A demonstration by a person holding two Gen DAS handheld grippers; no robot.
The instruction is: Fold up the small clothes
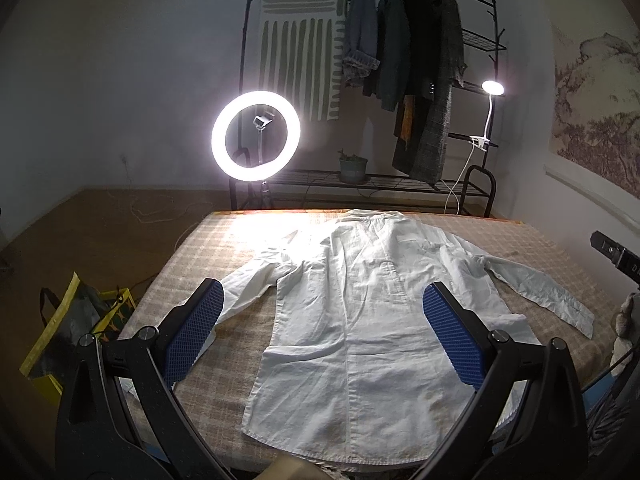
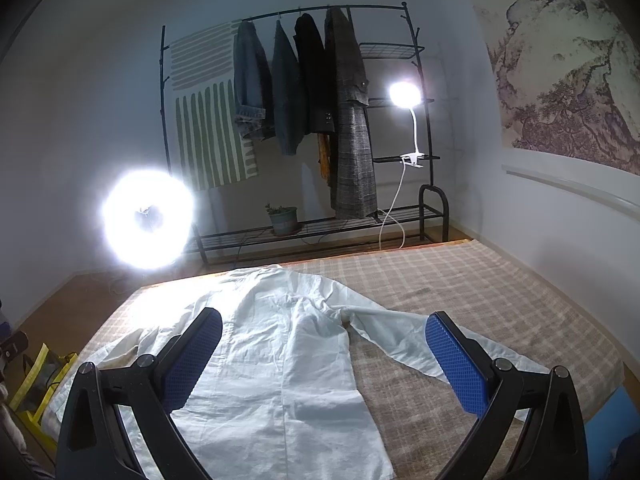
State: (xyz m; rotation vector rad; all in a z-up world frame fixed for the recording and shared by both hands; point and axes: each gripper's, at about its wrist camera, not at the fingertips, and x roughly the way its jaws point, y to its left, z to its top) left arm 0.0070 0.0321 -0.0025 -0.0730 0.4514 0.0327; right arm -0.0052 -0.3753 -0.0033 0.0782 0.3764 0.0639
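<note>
Checked bedcover (image 2: 460, 292) under unfolded, unlabelled white shirt (image 1: 360, 300)

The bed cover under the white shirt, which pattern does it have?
A beige and cream check; the bed cover shows best in the right wrist view.

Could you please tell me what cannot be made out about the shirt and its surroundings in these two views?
- White shirt: hem in the left wrist view is cut off by the bottom edge and the left claw.
- Its sleeve cuff in the right wrist view hides behind the right claw.
- Ring light: centre washed out by glare, right wrist view.
</note>
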